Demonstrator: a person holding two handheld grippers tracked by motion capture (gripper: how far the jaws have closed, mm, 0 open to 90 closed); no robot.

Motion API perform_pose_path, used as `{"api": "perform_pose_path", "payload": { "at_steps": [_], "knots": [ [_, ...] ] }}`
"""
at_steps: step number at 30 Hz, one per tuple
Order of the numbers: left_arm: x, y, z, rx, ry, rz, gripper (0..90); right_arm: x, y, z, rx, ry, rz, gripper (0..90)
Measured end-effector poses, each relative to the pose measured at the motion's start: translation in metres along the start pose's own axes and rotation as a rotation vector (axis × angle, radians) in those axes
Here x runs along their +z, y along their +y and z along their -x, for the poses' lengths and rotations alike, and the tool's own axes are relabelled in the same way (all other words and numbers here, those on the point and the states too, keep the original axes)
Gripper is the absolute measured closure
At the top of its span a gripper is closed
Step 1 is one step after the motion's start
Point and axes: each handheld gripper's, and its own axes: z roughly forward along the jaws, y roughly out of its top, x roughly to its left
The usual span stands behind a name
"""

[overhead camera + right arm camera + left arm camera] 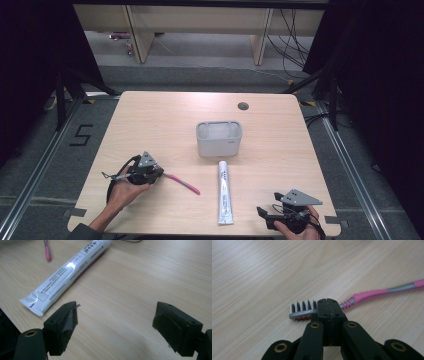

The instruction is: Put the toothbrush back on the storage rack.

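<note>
the left gripper [329, 306] had its jaws pressed fully together on the neck of a pink and grey toothbrush [372, 293], just behind the bristle head. in the left gripper view the white bristles stuck out to one side of the jaws and the pink handle ran off to the other side, low over the wooden table [262, 272]. in the high view the left gripper [159, 172] sat toward the table's near left, and the toothbrush [184, 183] pointed from it toward the middle, its far end just short of the toothpaste tube [224, 192].

the right gripper [115, 317] stood wide open, jaws well apart with bare table between them, gripping and touching nothing. in the high view it [267, 214] rested in the person's hand at the near right edge, near the flat tail of the tube [67, 272].

counted: two grippers, one toothbrush, one white toothpaste tube lying lengthwise in the near middle, and one grey holder [219, 138] standing upright just beyond the tube's cap end, at the table's middle.
</note>
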Motion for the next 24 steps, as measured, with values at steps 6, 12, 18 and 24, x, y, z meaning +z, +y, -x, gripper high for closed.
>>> {"api": "perform_pose_path", "payload": {
  "at_steps": [6, 12, 18, 24],
  "knots": [
    [0.006, 0.006, -0.007, -0.016, 0.004, -0.009, 89.0, -0.001, 0.0, 0.0, -0.002, -0.001, 0.0, 19.7],
    [0.009, 0.012, -0.012, -0.028, 0.009, -0.01, 88.9, 0.0, 0.0, 0.0, -0.001, 0.0, -0.001, 19.7],
    [0.016, 0.019, -0.012, -0.034, 0.01, -0.015, 88.8, 0.0, -0.001, 0.001, -0.005, 0.002, -0.005, 19.7],
    [0.025, 0.029, -0.008, -0.032, 0.0, -0.008, 88.5, 0.0, -0.001, 0.001, -0.002, 0.0, -0.007, 19.7]
  ]
}}
